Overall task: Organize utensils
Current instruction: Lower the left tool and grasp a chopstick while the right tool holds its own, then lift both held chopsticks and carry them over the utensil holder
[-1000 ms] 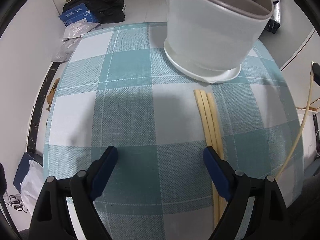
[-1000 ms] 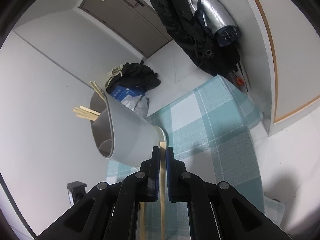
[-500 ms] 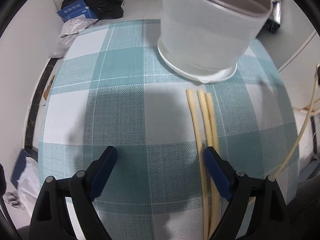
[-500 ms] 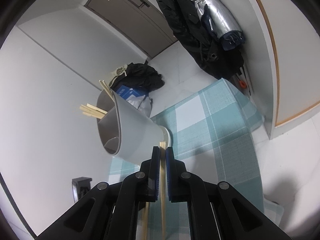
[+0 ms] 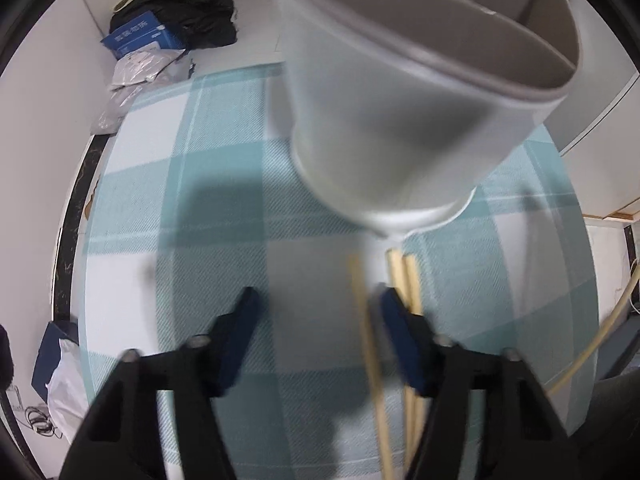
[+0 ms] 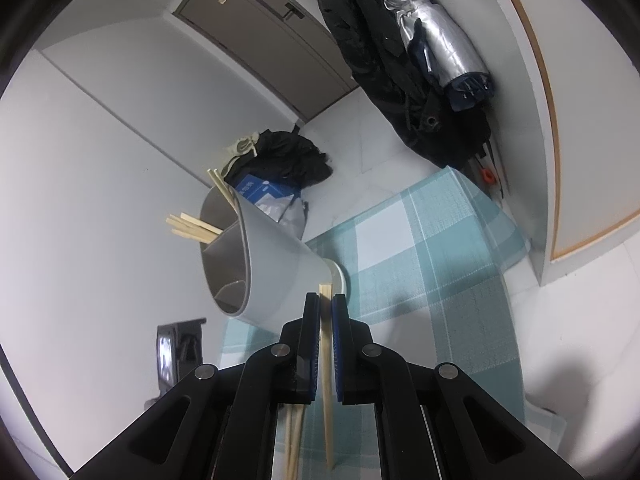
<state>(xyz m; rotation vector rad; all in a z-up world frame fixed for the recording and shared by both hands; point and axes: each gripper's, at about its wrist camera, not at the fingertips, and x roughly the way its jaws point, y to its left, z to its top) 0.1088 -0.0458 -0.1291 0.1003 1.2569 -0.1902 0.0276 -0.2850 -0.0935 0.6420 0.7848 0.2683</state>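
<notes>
A grey divided utensil holder [image 5: 404, 120] stands on the teal checked tablecloth [image 5: 224, 184]; in the right wrist view the holder [image 6: 272, 268] has several chopsticks [image 6: 192, 230] sticking out of it. Three wooden chopsticks [image 5: 404, 320] lie on the cloth in front of it. My left gripper [image 5: 316, 304] is open just above the cloth, one chopstick between its fingers and two at its right finger. My right gripper [image 6: 326, 300] is shut on a chopstick [image 6: 326, 356], held above the table.
A black bag and a blue box [image 5: 140, 36] lie on the floor past the table's far left edge. Dark coats and a silver umbrella [image 6: 432, 44] hang on the wall at the far right. A beige cable [image 5: 600, 340] hangs at the right.
My left gripper has moved forward and right toward the holder and the lying chopsticks, with its jaws narrower. My right gripper has kept its chopstick and shifted slightly.
</notes>
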